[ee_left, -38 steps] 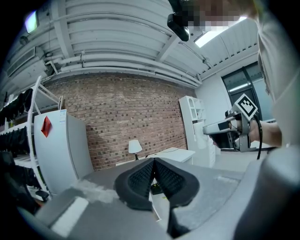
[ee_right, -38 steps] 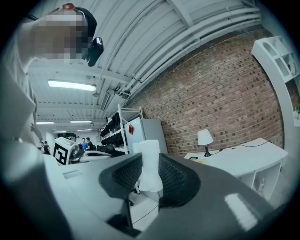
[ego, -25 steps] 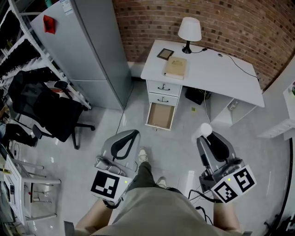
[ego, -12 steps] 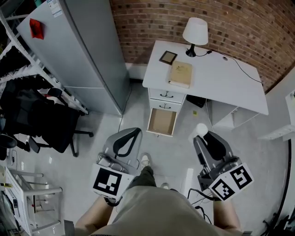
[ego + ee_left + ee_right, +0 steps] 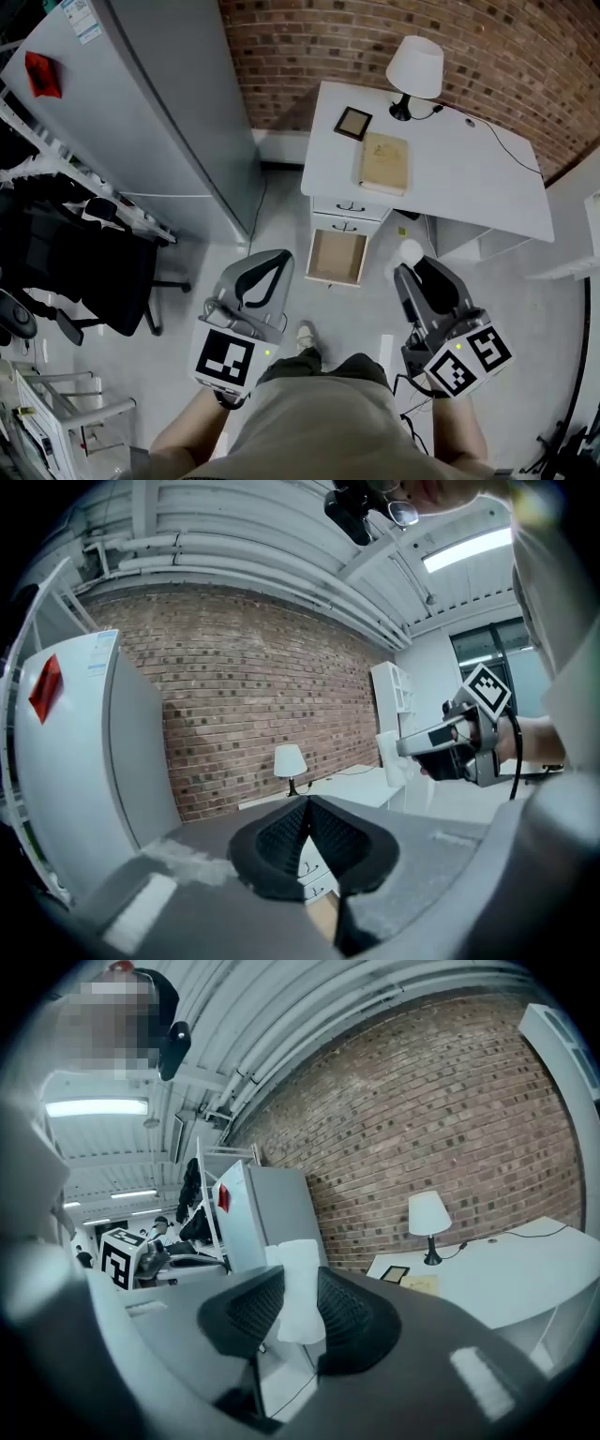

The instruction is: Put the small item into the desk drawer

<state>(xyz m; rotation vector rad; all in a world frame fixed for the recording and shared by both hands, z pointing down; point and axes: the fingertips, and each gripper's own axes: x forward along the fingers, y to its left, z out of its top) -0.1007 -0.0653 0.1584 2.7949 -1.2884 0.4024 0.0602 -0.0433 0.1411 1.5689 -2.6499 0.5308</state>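
My right gripper (image 5: 412,265) (image 5: 292,1309) is shut on a small white item (image 5: 410,252) (image 5: 300,1288), which stands upright between its black ribbed pads. My left gripper (image 5: 272,265) (image 5: 309,832) is shut with nothing in it, its pads touching. Ahead stands a white desk (image 5: 487,178) with an open bottom drawer (image 5: 337,257) that shows a bare brown floor. Both grippers hang above the grey floor, short of the desk, the drawer lying between them and slightly ahead. The left gripper view shows the right gripper (image 5: 412,747) with the white item (image 5: 389,758) at its tip.
On the desk are a white lamp (image 5: 415,67), a tan book (image 5: 382,162) and a small picture frame (image 5: 353,123). A tall grey cabinet (image 5: 141,103) stands left of the desk, a black office chair (image 5: 89,272) further left. A brick wall (image 5: 525,56) runs behind.
The desk and open drawer have come nearer in the head view as the person steps forward. Both grippers keep their states, the right still holding the white item.
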